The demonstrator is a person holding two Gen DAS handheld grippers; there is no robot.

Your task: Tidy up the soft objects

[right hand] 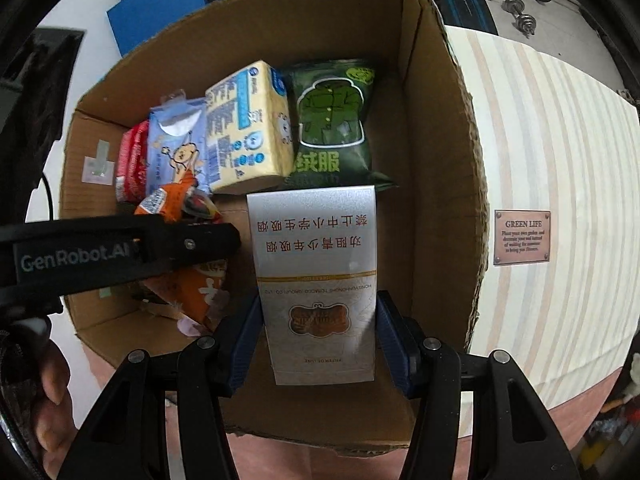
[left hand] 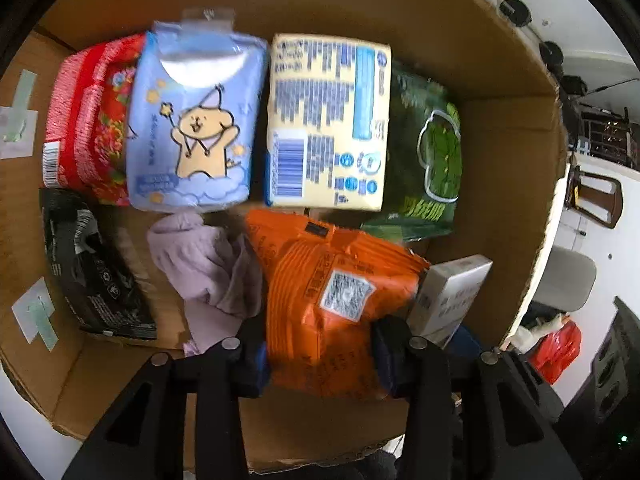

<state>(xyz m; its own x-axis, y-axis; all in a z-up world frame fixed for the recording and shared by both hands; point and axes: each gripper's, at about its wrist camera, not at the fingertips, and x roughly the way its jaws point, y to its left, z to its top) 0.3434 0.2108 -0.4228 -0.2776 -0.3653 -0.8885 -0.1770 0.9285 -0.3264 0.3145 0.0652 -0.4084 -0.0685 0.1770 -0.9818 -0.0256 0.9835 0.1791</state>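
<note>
A: Support? Cardboard box [right hand: 440,184] sits on a striped mat [right hand: 560,200].

B: Box floor: red pack [left hand: 86,120], blue cat-print pack [left hand: 192,128], yellow pack [left hand: 328,120], green packet [left hand: 432,152] in a row; black packet [left hand: 94,268], lilac cloth [left hand: 208,268] nearer.

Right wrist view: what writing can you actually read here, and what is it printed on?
"GenRobot.AI": left gripper arm.
"GREEN LIFE": plaque on the striped surface; the lines under it are too small.
"劝阻青少年吸烟" and "禁止中小学生吸烟", upside down: white box in the right gripper.
"绒服": green packet.
Yellow pack, blue pack, orange packet: blurred.
</note>
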